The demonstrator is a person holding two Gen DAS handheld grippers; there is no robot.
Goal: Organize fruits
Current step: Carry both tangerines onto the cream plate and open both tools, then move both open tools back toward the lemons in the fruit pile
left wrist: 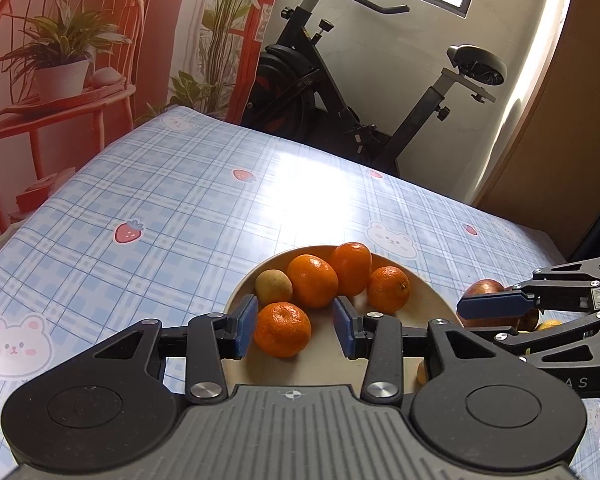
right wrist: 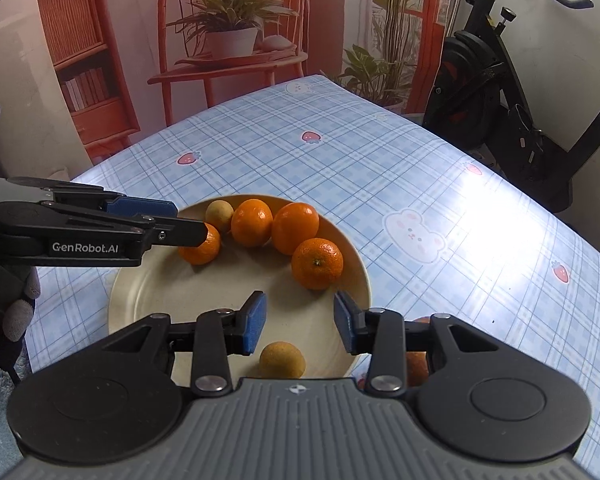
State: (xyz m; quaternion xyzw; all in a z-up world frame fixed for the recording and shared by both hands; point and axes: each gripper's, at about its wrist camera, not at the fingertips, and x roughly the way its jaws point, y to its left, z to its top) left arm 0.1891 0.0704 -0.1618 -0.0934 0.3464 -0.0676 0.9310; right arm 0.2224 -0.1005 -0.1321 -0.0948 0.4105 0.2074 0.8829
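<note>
A cream plate on the plaid table holds several mandarins and small yellow-brown fruits. My left gripper is open over the plate, its pads either side of the nearest mandarin, apart from it. In the right wrist view the left gripper reaches in from the left over that mandarin. My right gripper is open and empty above the plate's near side, with a yellow-brown fruit just below it. In the left wrist view the right gripper hangs at the plate's right edge.
A reddish apple-like fruit and other fruits lie on the table right of the plate, partly hidden by the right gripper. An orange fruit lies by the plate's right rim. An exercise bike stands beyond the table's far edge.
</note>
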